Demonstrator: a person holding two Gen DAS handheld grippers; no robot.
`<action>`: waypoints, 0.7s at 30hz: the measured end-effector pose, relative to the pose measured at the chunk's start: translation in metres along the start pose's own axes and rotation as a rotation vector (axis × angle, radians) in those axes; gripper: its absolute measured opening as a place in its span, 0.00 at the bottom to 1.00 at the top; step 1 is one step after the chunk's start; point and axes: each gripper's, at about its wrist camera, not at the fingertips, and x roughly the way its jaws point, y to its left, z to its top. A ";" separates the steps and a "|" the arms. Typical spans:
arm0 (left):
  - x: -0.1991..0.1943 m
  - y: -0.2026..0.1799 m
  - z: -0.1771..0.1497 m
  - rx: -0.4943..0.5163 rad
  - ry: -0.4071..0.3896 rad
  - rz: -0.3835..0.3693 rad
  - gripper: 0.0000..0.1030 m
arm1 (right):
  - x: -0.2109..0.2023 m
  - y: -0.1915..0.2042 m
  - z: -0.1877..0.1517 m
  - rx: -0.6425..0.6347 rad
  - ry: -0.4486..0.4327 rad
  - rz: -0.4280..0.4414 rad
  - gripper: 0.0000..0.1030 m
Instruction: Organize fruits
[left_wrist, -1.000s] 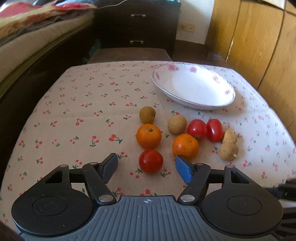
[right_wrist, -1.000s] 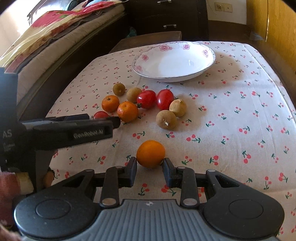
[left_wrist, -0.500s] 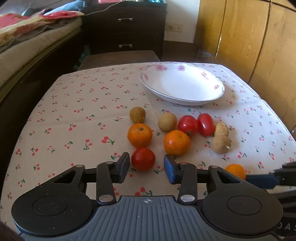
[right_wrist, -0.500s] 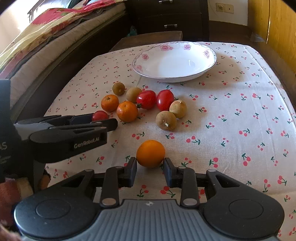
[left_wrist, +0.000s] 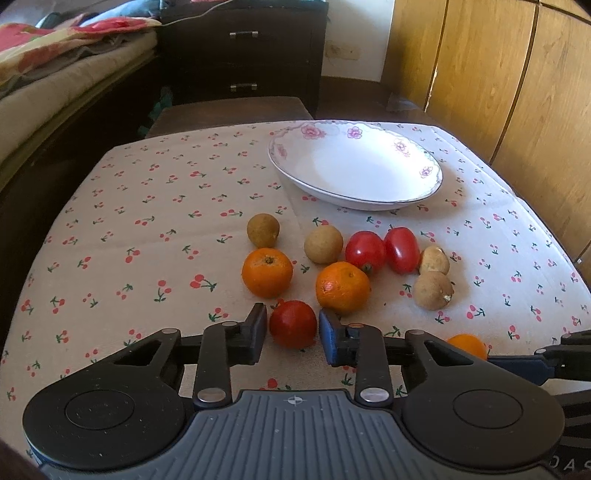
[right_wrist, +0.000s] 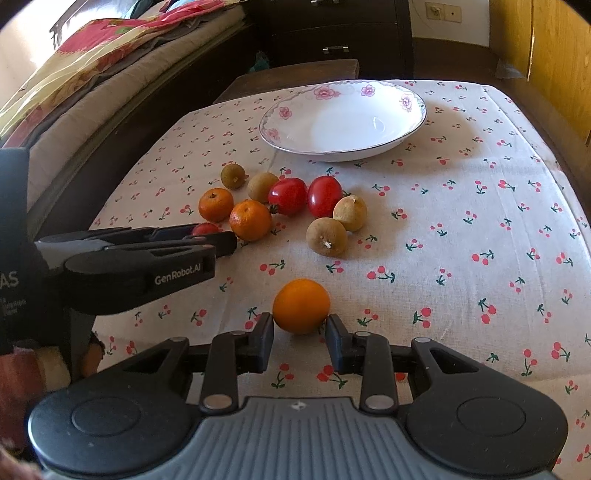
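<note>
My left gripper (left_wrist: 292, 330) has closed in around a red tomato (left_wrist: 293, 324) on the cherry-print cloth, its fingers touching or nearly touching the fruit. My right gripper (right_wrist: 300, 332) holds an orange (right_wrist: 301, 305) between its fingers, low on the cloth. Two oranges (left_wrist: 267, 272) (left_wrist: 342, 287), two more tomatoes (left_wrist: 365, 250) (left_wrist: 402, 249) and several brown round fruits (left_wrist: 433, 290) lie in a cluster. A white flowered plate (left_wrist: 406, 192) sits empty behind them; it also shows in the right wrist view (right_wrist: 391, 142).
The table's far edge meets a dark stool (left_wrist: 229, 110) and a dark dresser (left_wrist: 243, 55). A bed (left_wrist: 55, 92) runs along the left. Wooden panels (left_wrist: 517, 92) stand to the right. The left gripper's body (right_wrist: 140, 258) reaches in at the left of the right wrist view.
My left gripper moved forward and narrowed its fingers around the red tomato. My right gripper stayed around the orange, barely moving.
</note>
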 end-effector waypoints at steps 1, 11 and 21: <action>0.000 0.000 0.000 -0.002 0.001 -0.001 0.37 | 0.000 0.000 0.000 -0.001 0.000 0.000 0.31; -0.010 -0.008 -0.007 0.020 0.024 0.008 0.33 | -0.004 0.000 -0.002 -0.003 -0.001 -0.017 0.31; -0.033 -0.007 -0.024 -0.021 0.058 0.000 0.33 | -0.013 0.000 -0.012 -0.029 -0.008 -0.034 0.30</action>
